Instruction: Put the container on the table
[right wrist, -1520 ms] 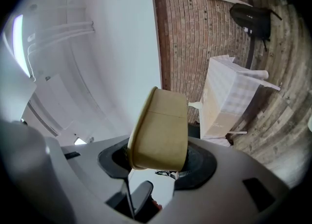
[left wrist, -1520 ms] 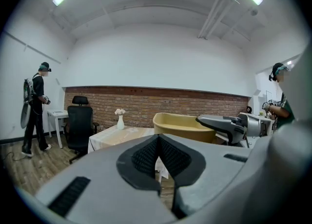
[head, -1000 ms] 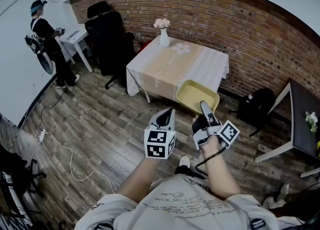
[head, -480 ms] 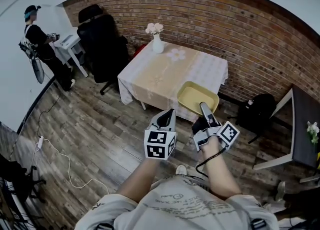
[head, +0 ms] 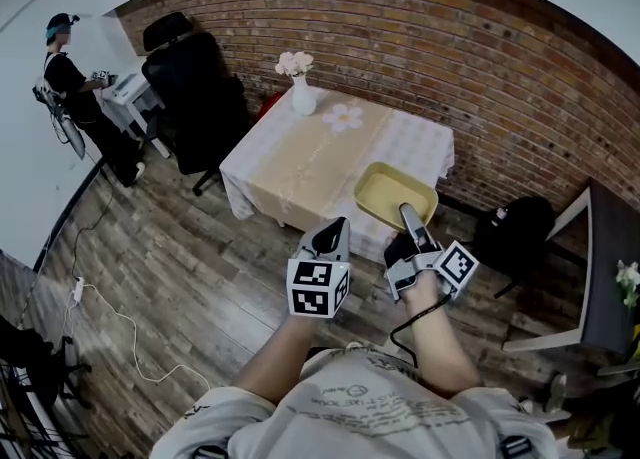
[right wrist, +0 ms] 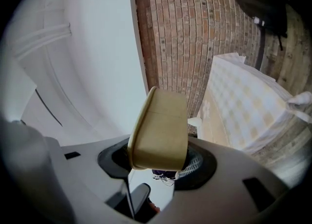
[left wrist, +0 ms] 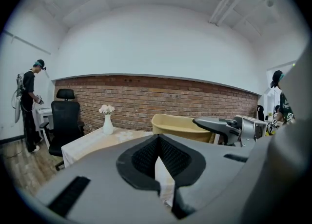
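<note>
The cloth-covered bench (head: 300, 152) carries a vase (head: 301, 97) at its far edge. The yellow container (head: 395, 192) is held in the air and appears against the bench's near right corner. The jaws of the right gripper (head: 409, 215) clamp its near wall, and the body projects beyond the jaw tips. The left gripper (head: 334, 231), just beside the right, has its jaws closed together and empty.

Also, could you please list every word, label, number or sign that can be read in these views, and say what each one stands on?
No text here can be read.
Shirt: lines of print across the chest, too small and blurred to read.
Left marker cube and right marker cube: black-and-white square patterns only, no letters or digits.
Container: no print visible.
</note>
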The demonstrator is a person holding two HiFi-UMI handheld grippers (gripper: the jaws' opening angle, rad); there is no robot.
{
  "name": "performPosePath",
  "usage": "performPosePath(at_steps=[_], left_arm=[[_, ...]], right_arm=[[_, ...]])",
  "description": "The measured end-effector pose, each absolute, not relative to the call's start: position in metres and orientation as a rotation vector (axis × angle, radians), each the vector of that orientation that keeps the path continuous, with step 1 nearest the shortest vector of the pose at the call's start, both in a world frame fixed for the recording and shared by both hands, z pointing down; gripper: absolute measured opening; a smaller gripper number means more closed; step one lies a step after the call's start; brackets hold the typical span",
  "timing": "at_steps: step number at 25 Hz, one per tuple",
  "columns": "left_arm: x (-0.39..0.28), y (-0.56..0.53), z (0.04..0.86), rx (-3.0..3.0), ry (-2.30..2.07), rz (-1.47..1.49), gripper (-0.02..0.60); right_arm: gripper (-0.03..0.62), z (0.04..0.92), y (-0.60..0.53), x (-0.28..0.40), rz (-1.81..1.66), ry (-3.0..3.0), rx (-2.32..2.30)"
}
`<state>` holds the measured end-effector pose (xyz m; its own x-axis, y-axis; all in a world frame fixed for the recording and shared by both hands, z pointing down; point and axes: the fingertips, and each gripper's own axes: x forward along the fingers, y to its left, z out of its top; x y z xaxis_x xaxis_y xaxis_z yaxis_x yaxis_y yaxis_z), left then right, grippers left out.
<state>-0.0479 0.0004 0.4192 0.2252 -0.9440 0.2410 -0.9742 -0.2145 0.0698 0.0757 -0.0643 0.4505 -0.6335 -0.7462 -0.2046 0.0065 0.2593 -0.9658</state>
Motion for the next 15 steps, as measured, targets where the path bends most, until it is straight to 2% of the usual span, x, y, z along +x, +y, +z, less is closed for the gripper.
performPosePath(at_steps=[15], left_arm=[[-0.037, -0.075, 0.436, 2.311, -1.744, 0.237, 0.005]], right_arm=[[0.207, 0.472, -0.13, 0.086, -1.446, 1.842, -0.725]])
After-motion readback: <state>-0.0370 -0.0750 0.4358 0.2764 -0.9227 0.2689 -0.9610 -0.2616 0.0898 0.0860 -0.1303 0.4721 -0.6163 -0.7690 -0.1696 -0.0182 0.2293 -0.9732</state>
